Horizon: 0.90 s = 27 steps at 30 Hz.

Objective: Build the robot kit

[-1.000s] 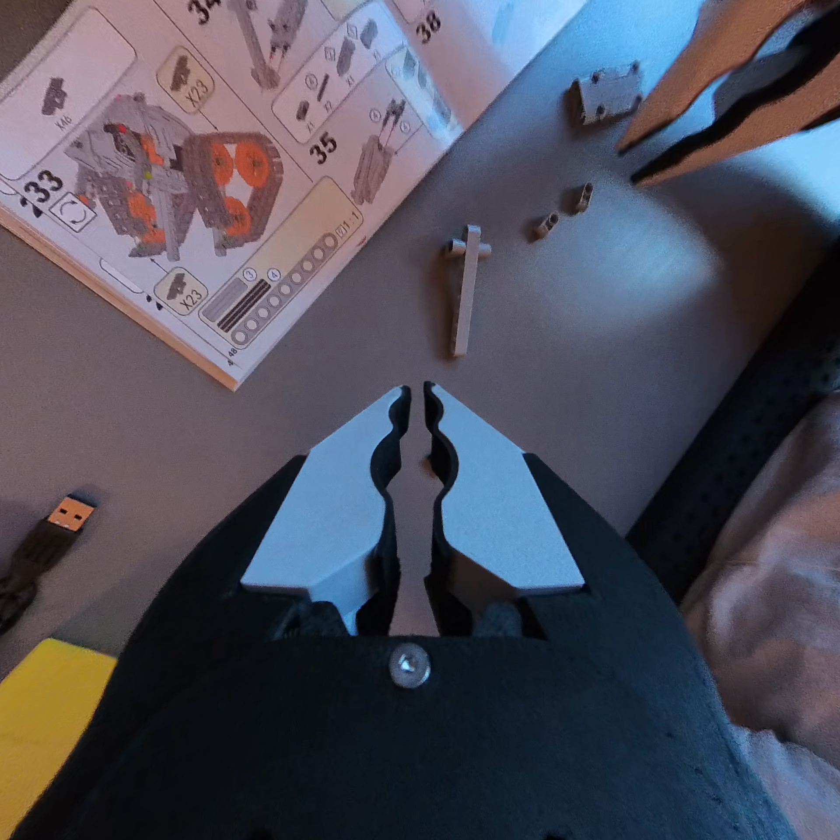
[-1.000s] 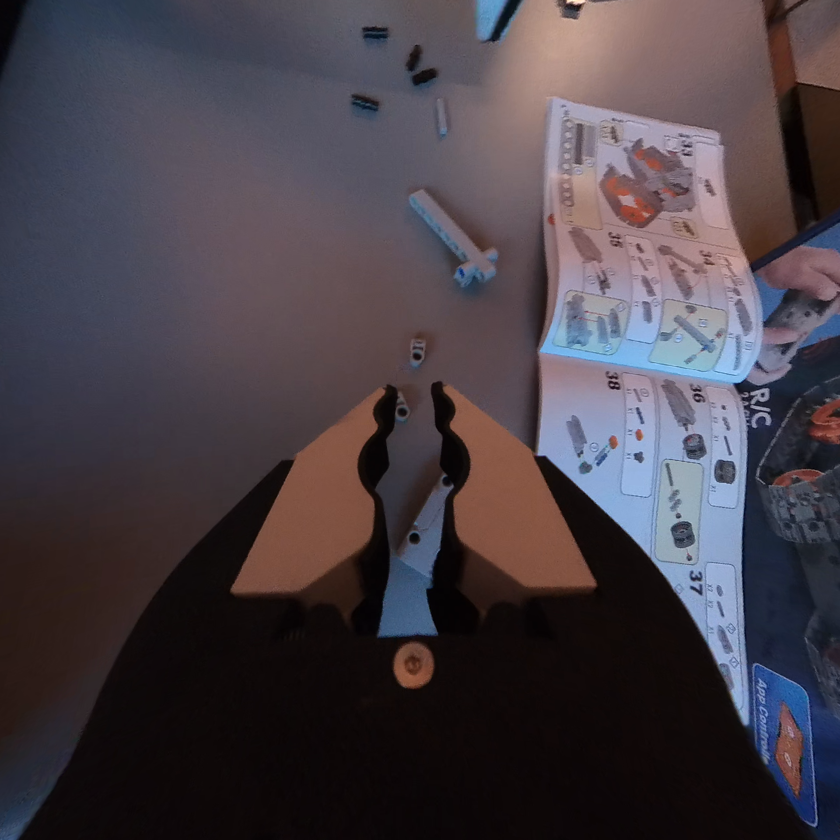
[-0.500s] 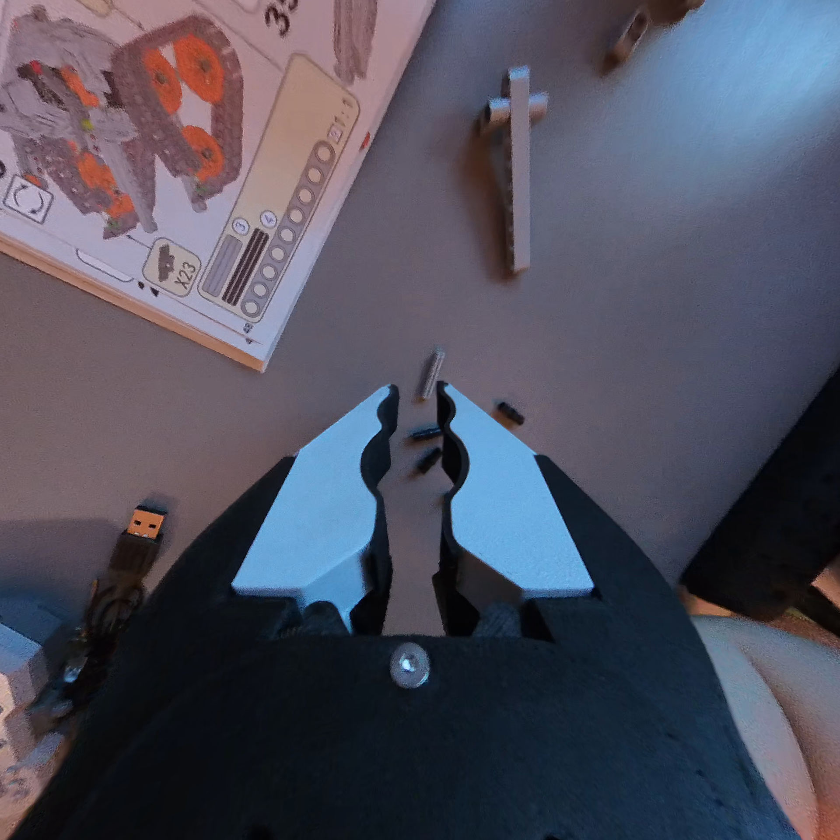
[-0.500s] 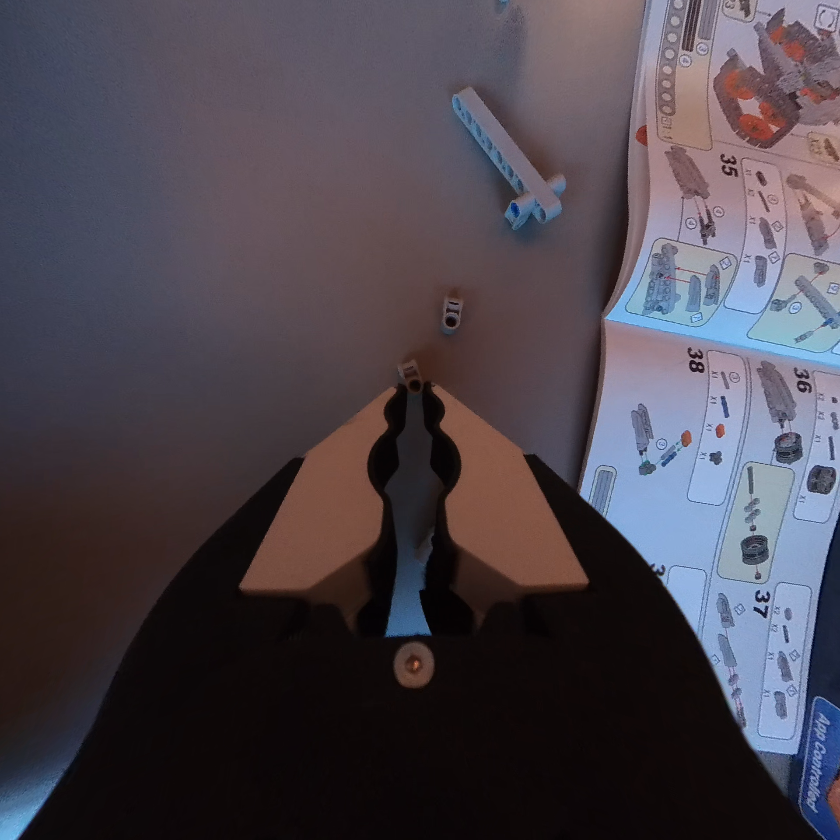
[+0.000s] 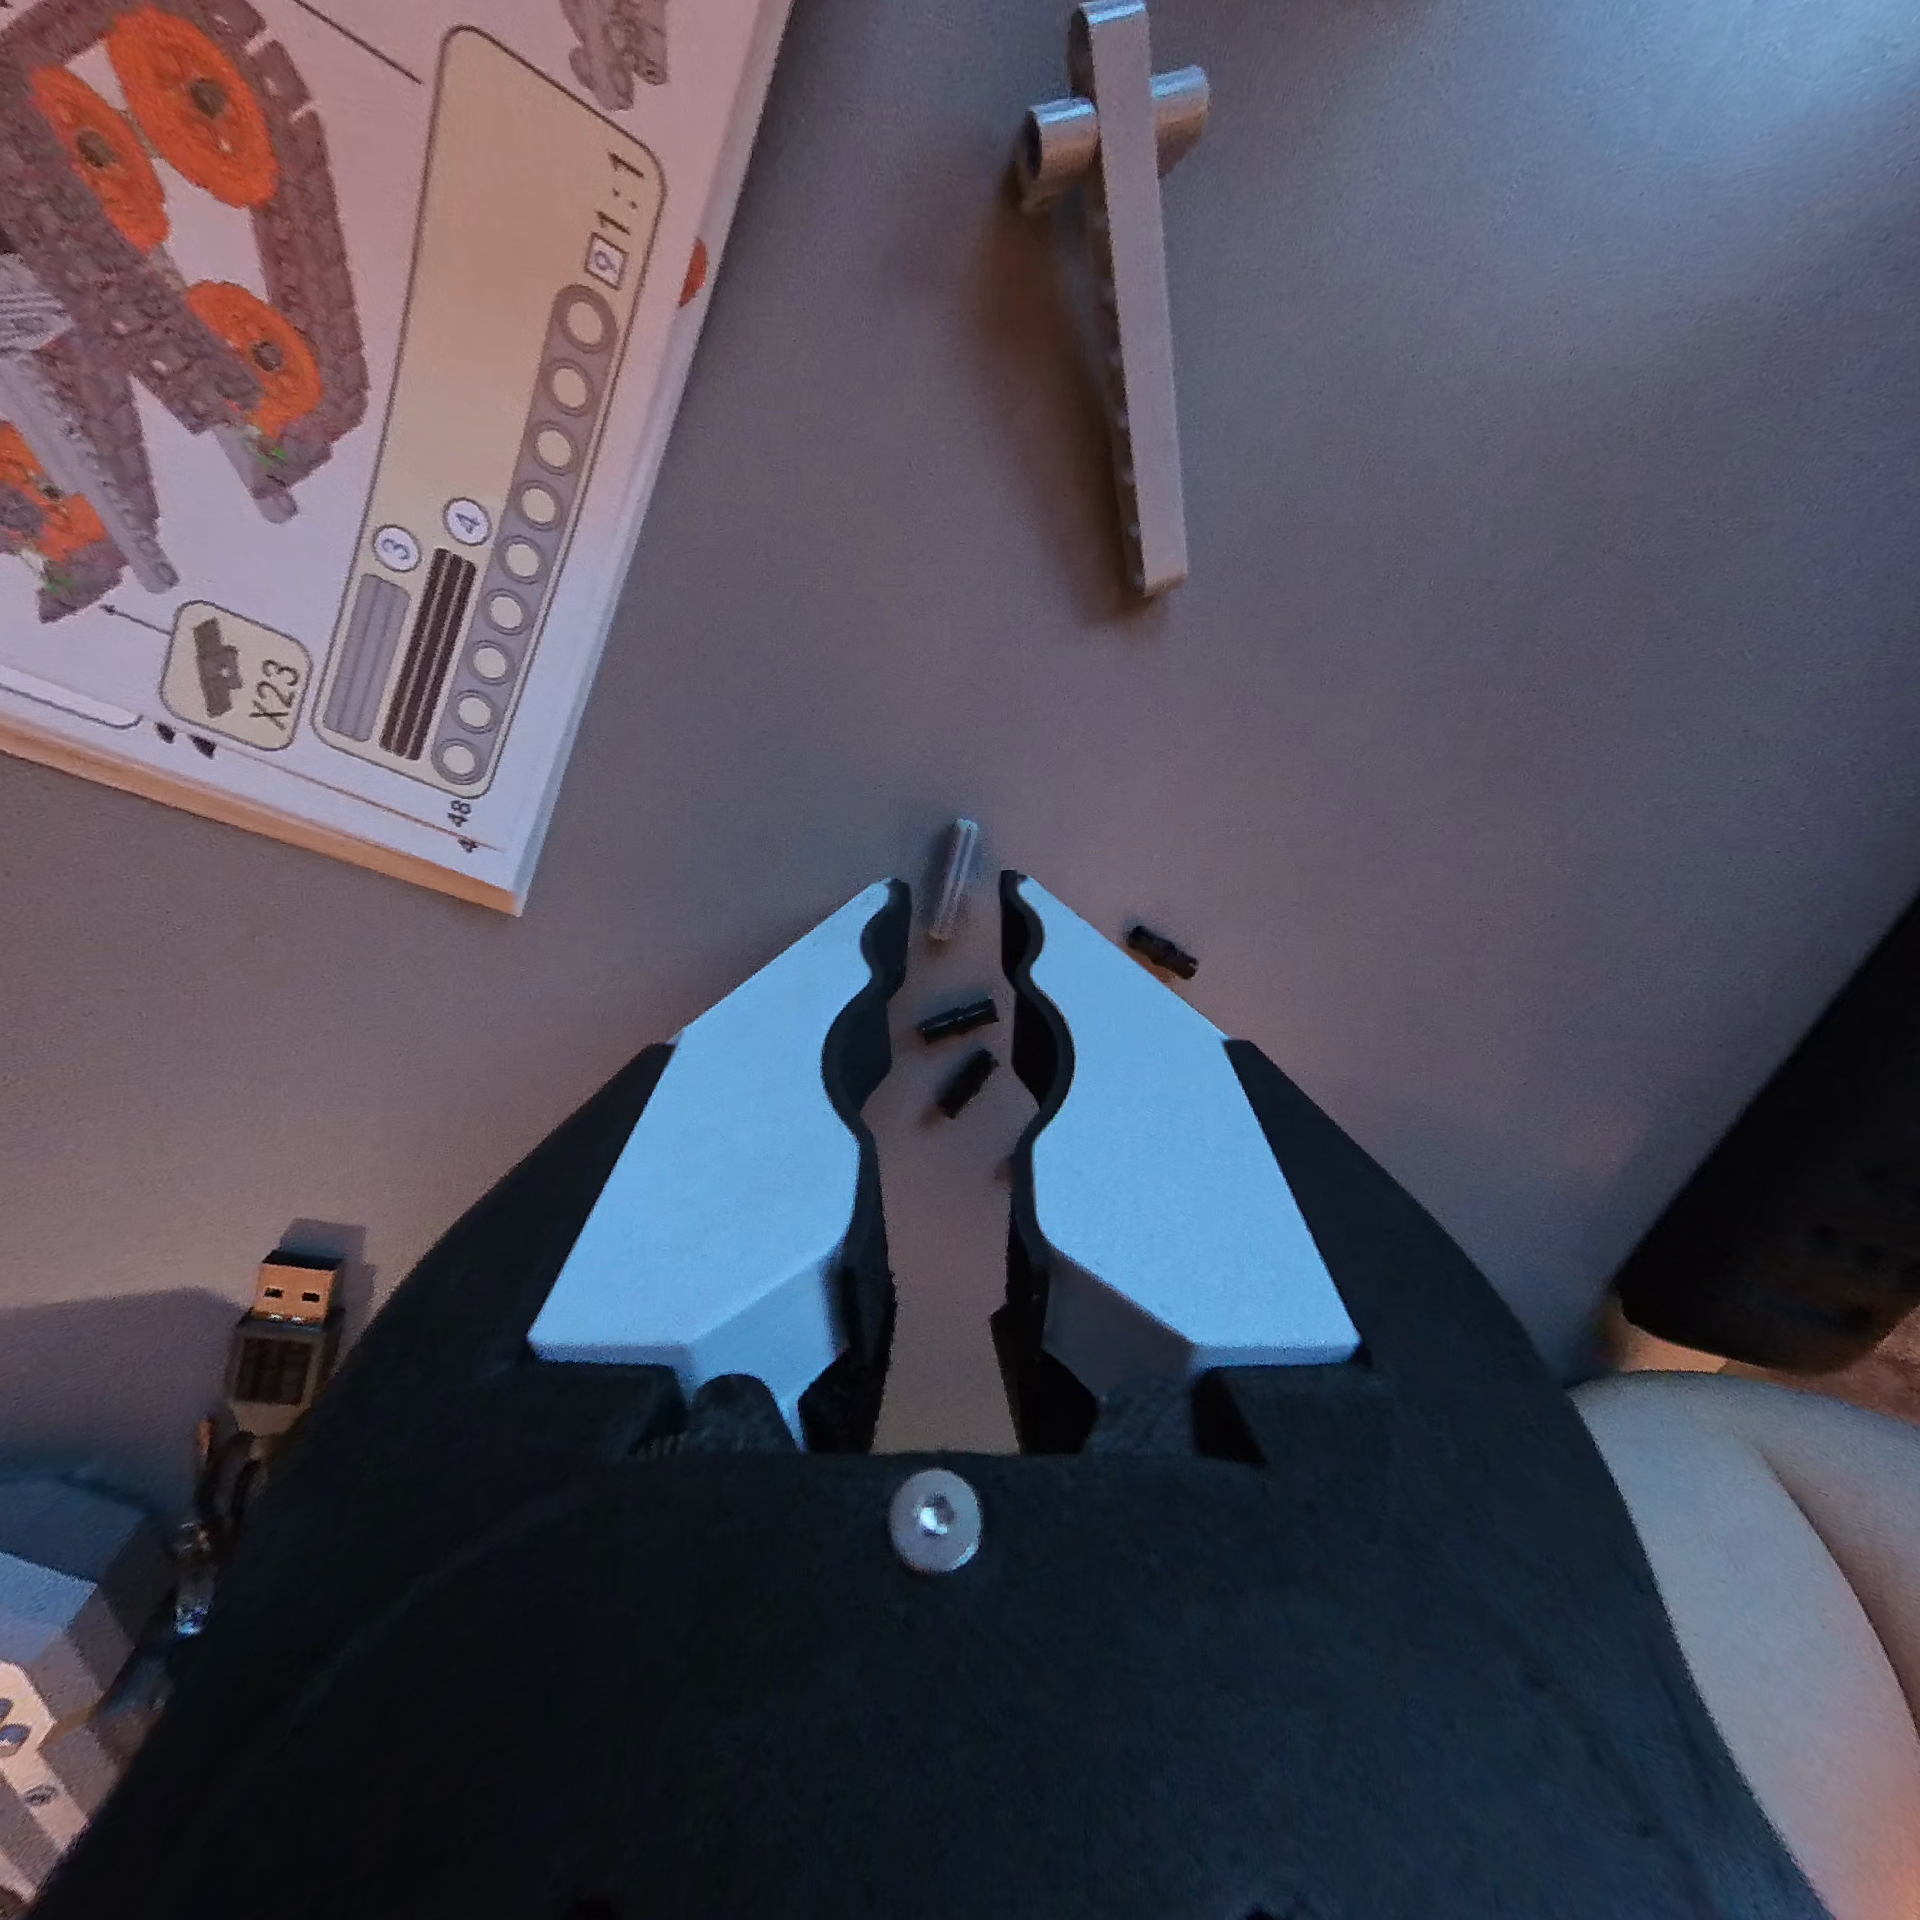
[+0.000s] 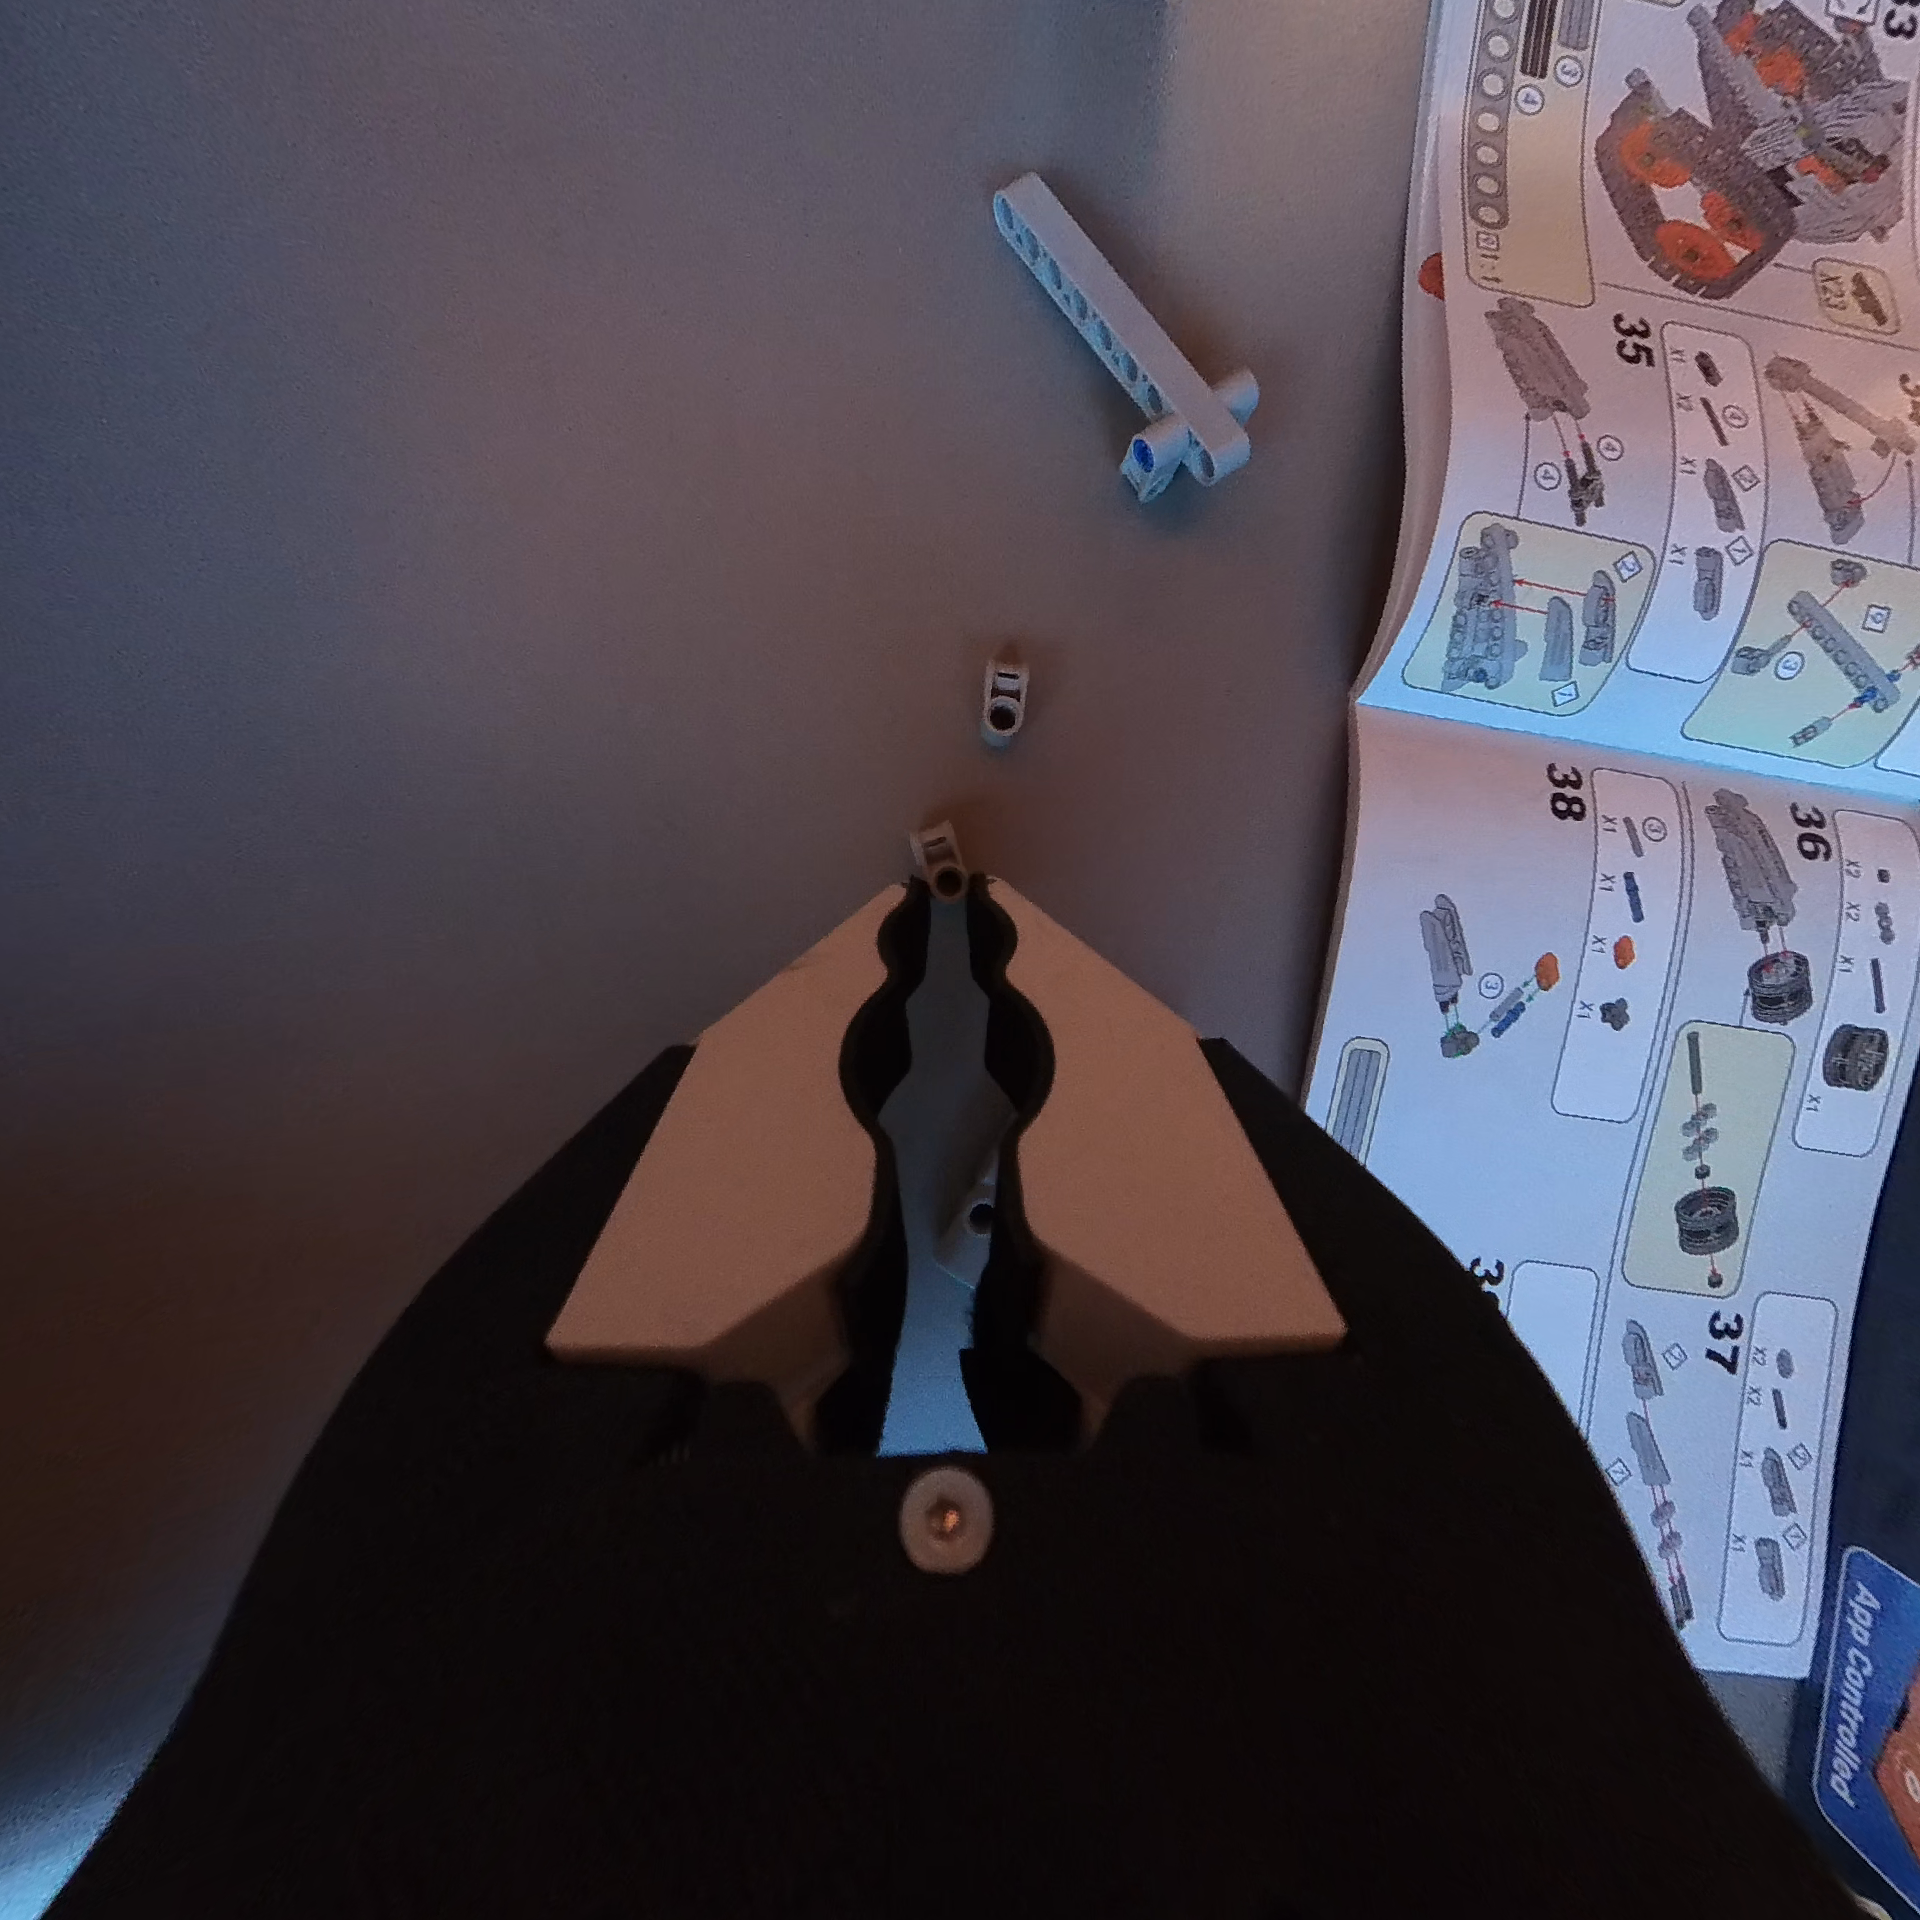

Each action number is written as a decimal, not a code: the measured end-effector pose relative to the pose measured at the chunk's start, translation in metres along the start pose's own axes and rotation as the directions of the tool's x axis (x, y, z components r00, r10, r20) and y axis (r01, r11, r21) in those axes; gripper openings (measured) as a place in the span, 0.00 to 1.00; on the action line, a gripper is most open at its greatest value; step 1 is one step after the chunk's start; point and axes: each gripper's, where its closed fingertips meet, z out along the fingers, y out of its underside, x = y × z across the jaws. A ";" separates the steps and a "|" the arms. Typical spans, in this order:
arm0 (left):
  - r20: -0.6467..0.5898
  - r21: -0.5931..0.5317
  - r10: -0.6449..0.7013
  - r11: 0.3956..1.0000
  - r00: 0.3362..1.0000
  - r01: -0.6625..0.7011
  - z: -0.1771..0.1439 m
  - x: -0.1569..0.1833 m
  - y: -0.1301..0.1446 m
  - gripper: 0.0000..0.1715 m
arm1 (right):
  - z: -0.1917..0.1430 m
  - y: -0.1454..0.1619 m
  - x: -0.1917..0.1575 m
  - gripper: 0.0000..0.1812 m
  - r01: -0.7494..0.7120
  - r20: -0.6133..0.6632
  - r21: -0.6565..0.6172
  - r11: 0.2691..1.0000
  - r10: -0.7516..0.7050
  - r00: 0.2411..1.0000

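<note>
1. The left gripper (image 5: 951, 883) hangs over the desk (image 5: 1455, 727), fingers spread around a grey axle pin (image 5: 954, 878) and two black pins (image 5: 958, 1016).
2. The right gripper (image 6: 948, 883) has its fingers pinching a small grey connector (image 6: 940, 860); another connector (image 6: 1005, 707) lies just beyond.

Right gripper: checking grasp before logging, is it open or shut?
Shut: the right gripper has its tips pinching a small grey connector above the table.

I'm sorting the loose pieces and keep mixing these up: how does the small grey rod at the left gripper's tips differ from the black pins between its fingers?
The grey rod is pale and longer; the black pins are dark and stubby. The rod lies just beyond the left gripper, pointing roughly along its fingers; two pins sit farther back between them, at a slant. Both kinds lie loose on the grey table, ungripped.
</note>
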 end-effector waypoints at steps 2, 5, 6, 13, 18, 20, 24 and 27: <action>0.012 -0.006 0.017 1.000 1.000 -0.017 0.001 0.001 -0.001 0.09 | -0.001 0.001 0.001 0.04 0.001 -0.003 -0.004 1.000 -0.001 1.000; 0.031 -0.024 0.033 0.999 0.999 -0.032 0.002 0.002 -0.002 0.08 | -0.002 0.001 0.002 0.04 0.000 -0.011 -0.001 1.000 0.000 1.000; 0.042 -0.032 0.040 0.999 0.998 -0.038 0.002 0.002 -0.002 0.06 | -0.003 0.000 0.003 0.04 0.005 -0.017 0.005 1.000 -0.004 1.000; 0.173 -0.076 0.152 0.987 0.973 -0.141 0.003 -0.001 0.000 0.02 | -0.006 -0.001 0.005 0.04 0.005 -0.026 0.013 1.000 -0.004 1.000; 0.207 -0.103 0.174 0.982 0.963 -0.156 0.004 -0.001 0.000 0.01 | -0.006 0.001 0.006 0.04 0.002 -0.030 0.010 1.000 -0.002 1.000; 0.210 -0.100 0.184 0.981 0.960 -0.166 0.004 -0.001 0.000 0.01 | -0.008 -0.001 0.008 0.04 0.006 -0.041 0.020 1.000 -0.005 0.999; 0.188 -0.096 0.131 0.989 0.973 -0.115 0.004 -0.002 0.000 0.01 | -0.026 -0.020 0.029 0.04 0.052 -0.194 0.125 0.991 -0.027 0.981; 0.209 -0.049 0.135 0.991 0.969 -0.127 -0.001 -0.008 -0.012 0.01 | -0.059 -0.044 0.051 0.04 0.092 -0.356 0.274 0.957 0.012 0.934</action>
